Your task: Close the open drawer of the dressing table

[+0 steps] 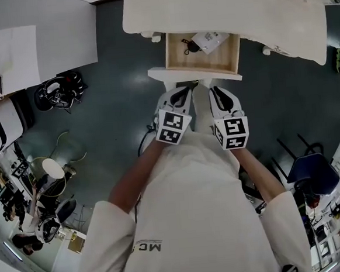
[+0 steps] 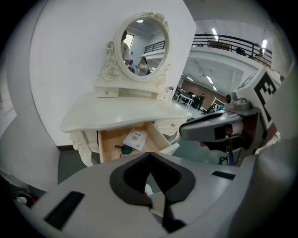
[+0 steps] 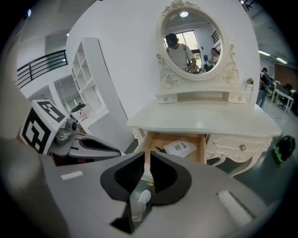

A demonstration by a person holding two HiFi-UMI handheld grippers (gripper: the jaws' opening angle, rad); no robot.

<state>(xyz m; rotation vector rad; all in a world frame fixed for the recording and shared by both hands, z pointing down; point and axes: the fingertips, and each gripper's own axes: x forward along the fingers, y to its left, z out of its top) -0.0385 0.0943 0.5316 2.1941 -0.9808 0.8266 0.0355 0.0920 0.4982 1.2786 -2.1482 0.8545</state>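
Observation:
The cream dressing table (image 1: pixel 224 11) stands ahead of me with its wooden drawer (image 1: pixel 178 58) pulled out. A white paper packet (image 1: pixel 212 40) and a small dark item (image 1: pixel 191 46) lie in it. The drawer's white front panel (image 1: pixel 194 75) faces me. Both grippers hover just short of that panel: the left gripper (image 1: pixel 187 90) has its jaws touching at the tips and holds nothing; the right gripper (image 1: pixel 212 89) shows a thin slit between its jaws. In the right gripper view that slit (image 3: pixel 147 155) reveals the panel and its small gold knob (image 3: pixel 151 182). The left gripper view (image 2: pixel 149 155) looks at the drawer (image 2: pixel 109 142).
An oval mirror (image 3: pixel 193 42) tops the table. A blue chair (image 1: pixel 310 171) stands at the right, black gear (image 1: pixel 61 91) and cables lie on the dark floor at the left, and a white cabinet (image 1: pixel 62 35) stands beside the table.

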